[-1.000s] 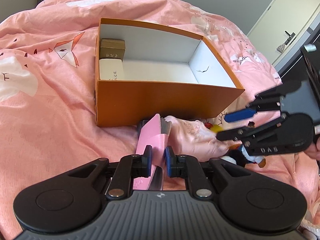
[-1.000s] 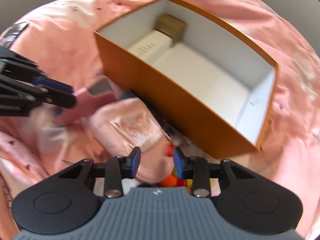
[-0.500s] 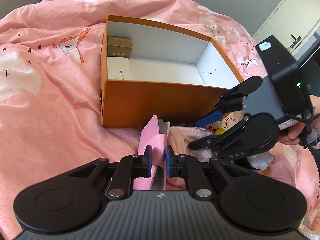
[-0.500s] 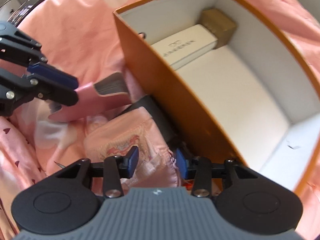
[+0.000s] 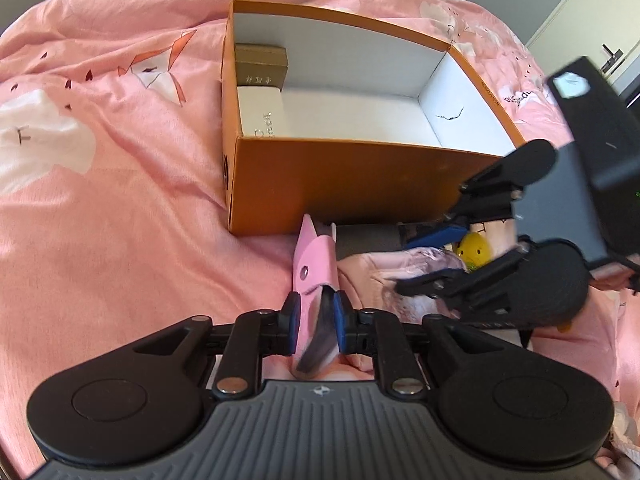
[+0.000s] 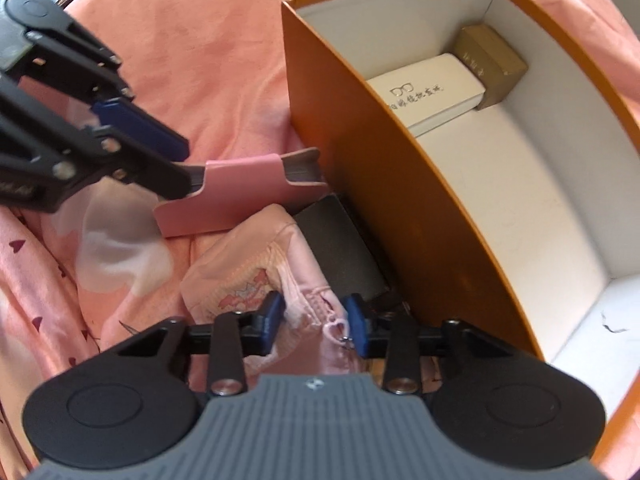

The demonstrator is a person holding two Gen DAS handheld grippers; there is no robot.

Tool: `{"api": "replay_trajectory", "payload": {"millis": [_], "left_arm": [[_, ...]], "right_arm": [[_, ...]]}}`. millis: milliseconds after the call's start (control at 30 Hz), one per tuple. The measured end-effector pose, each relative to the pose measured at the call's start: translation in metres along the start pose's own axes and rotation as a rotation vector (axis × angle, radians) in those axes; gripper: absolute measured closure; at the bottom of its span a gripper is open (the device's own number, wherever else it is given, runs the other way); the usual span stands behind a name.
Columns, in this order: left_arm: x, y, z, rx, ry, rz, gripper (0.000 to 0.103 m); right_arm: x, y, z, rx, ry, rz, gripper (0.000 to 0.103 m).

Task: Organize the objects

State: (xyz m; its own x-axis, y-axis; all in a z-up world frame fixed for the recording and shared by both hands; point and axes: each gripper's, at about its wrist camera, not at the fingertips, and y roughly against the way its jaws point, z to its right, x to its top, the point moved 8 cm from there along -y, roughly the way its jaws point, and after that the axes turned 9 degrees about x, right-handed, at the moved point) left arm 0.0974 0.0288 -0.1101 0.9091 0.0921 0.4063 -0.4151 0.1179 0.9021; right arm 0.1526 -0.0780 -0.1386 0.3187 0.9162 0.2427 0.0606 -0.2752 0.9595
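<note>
Pink case [image 5: 314, 264], long axis toward orange box [image 5: 348, 188], in loosening left gripper [image 5: 314, 326]; right gripper [image 6: 314, 320] closing around pink cloth [image 6: 256, 276].

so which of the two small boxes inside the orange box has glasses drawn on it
The white box, lying nearer the orange box's corner, shows a glasses outline above its printed text. The brown-gold box behind it shows only small text.

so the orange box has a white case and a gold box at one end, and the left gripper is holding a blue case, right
Not quite: the case in the left gripper is pink, not blue, as the left wrist view shows. The orange box does hold the white case and gold box at one end.
</note>
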Motion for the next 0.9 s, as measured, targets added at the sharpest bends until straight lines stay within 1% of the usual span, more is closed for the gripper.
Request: {"api": "replay_trajectory", "payload": {"millis": [67,133,233,300,333,467,600,767,900], "left_arm": [[0.004,-0.002,0.003,-0.002,-0.022,0.0,0.064],[0.008,-0.005,0.008,-0.009,-0.056,0.0,0.057],[0.01,-0.012,0.015,0.011,-0.109,0.0,0.057],[0.012,-0.019,0.016,0.033,-0.126,-0.003,0.069],[0.013,-0.023,0.017,0.039,-0.129,-0.008,0.077],[0.015,-0.026,0.017,0.039,-0.131,-0.015,0.08],[0.012,-0.019,0.016,0.052,-0.129,0.01,0.084],[0.011,0.01,0.014,0.024,-0.08,0.066,0.085],[0.017,0.042,0.022,-0.027,-0.073,0.137,0.085]], "right_arm": [[-0.002,0.006,-0.004,-0.023,0.016,0.007,0.072],[-0.004,0.013,-0.007,-0.052,0.017,0.014,0.074],[-0.008,0.023,-0.009,-0.088,0.003,0.03,0.076],[-0.01,0.031,-0.008,-0.112,-0.011,0.044,0.077],[-0.011,0.036,-0.008,-0.118,-0.021,0.052,0.077],[-0.02,0.052,-0.005,-0.164,-0.064,0.082,0.077],[-0.026,0.072,-0.006,-0.185,-0.117,0.129,0.078],[-0.033,0.108,-0.008,-0.189,-0.188,0.217,0.078],[-0.03,0.135,-0.007,-0.196,-0.242,0.294,0.078]]}}
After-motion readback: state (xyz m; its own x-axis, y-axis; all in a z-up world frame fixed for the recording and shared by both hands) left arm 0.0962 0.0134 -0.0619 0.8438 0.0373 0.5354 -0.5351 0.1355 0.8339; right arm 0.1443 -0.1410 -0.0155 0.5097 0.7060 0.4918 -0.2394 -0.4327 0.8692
